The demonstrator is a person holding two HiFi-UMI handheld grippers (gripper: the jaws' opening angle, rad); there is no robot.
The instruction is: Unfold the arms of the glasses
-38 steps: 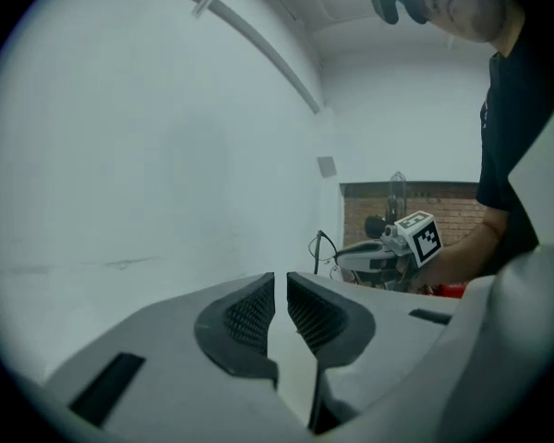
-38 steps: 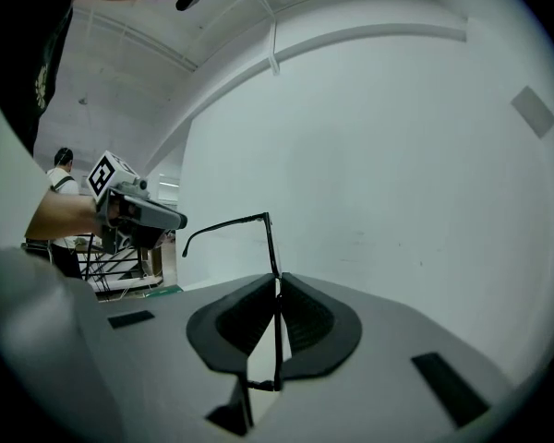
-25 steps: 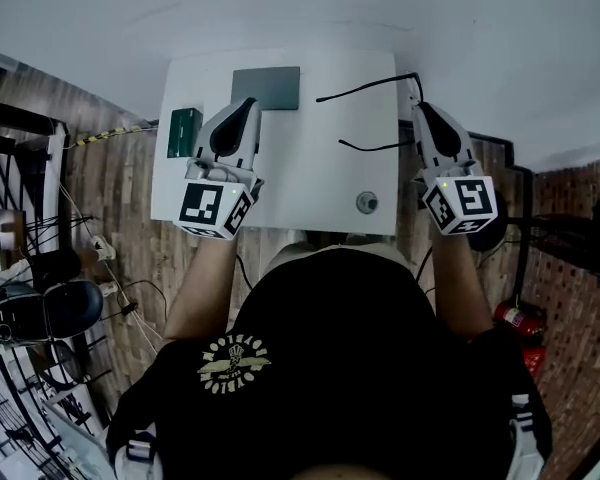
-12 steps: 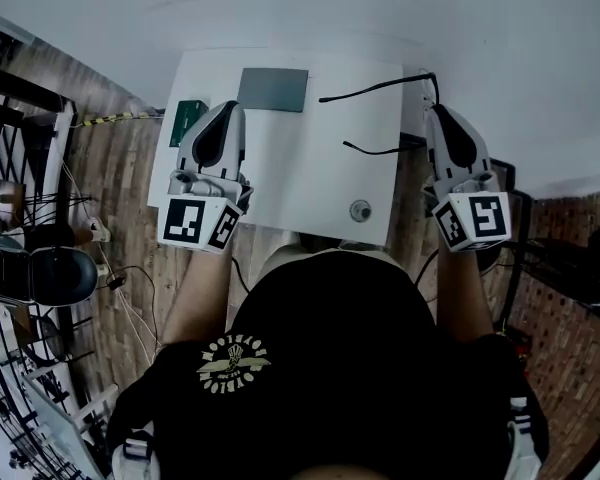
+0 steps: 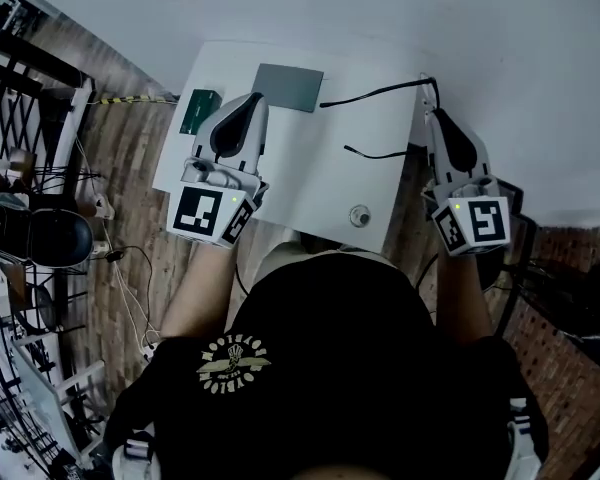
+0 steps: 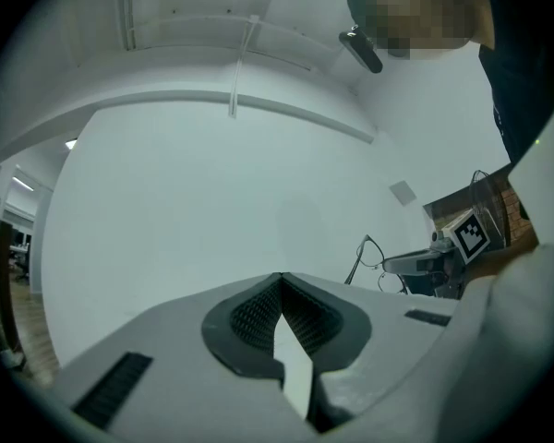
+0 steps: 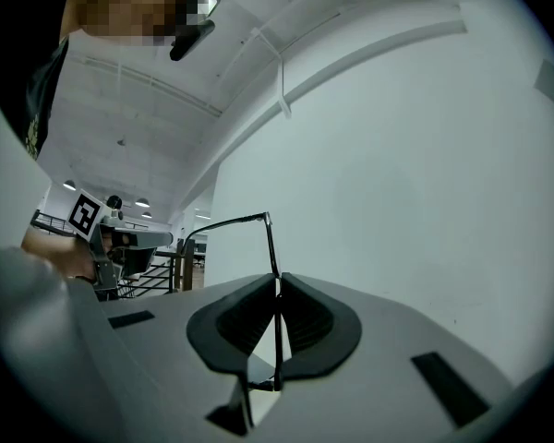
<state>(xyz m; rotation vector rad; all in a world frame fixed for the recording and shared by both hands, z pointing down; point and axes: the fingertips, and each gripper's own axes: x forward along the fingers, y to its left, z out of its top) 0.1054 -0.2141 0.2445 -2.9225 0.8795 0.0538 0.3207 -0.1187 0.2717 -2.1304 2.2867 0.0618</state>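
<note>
The glasses [image 5: 370, 92] are thin and black, and both arms stick out leftward over the white table [image 5: 310, 183]. My right gripper [image 5: 430, 112] is at the table's right edge, shut on the frame. In the right gripper view the rim [image 7: 270, 247] passes straight between the closed pads, and one arm [image 7: 222, 221] bends off to the left. My left gripper [image 5: 255, 97] hovers over the table's left part, shut with nothing in it; its tips [image 6: 282, 277] meet. From the left gripper view the glasses [image 6: 363, 252] show far to the right.
A grey pad [image 5: 288, 86] lies at the table's far edge beside my left gripper. A green box [image 5: 198, 110] sits at the far left corner. A small round knob [image 5: 360, 215] is near the front edge. Railings and cables crowd the wooden floor on the left.
Both grippers have risen a little above the table. The glasses stay in the right gripper with their arms out to the left. The head view has swung slightly.
</note>
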